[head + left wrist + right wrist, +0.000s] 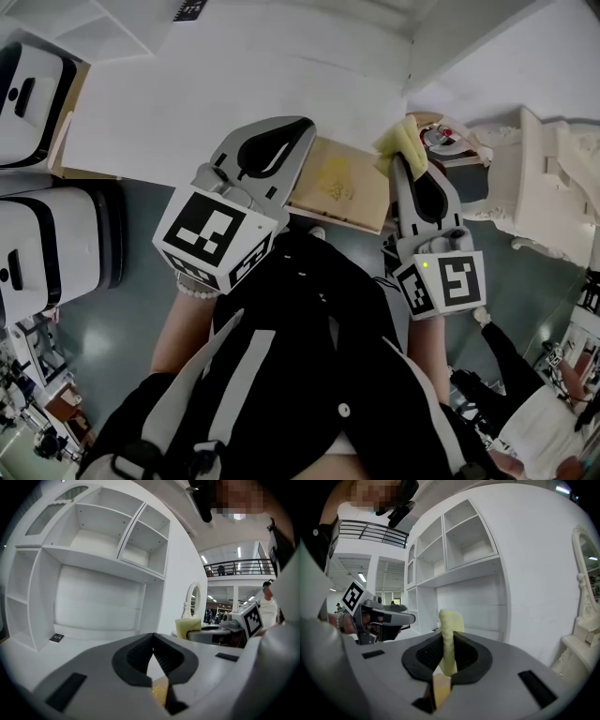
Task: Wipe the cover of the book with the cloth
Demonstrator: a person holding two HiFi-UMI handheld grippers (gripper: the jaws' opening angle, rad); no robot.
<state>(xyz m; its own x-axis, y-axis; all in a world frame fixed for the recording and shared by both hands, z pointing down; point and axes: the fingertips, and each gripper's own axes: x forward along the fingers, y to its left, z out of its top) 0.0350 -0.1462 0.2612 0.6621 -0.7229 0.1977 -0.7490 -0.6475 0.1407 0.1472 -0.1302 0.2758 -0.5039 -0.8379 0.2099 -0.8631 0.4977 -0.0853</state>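
I'm holding my right tongs (403, 161) clamped on the yellow cloth (400, 141) by the tan book (339, 183) at the white tabletop (234, 103) edge, with my left tongs (302, 129) pressed together beside the book.

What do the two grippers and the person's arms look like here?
Both the left gripper and right gripper have pale grey tapering shells with black ribbed pads inset. Each carries a white cube with black square markers; the right cube shows a small green light. The person wears a black top with white stripes and a pale bead bracelet.
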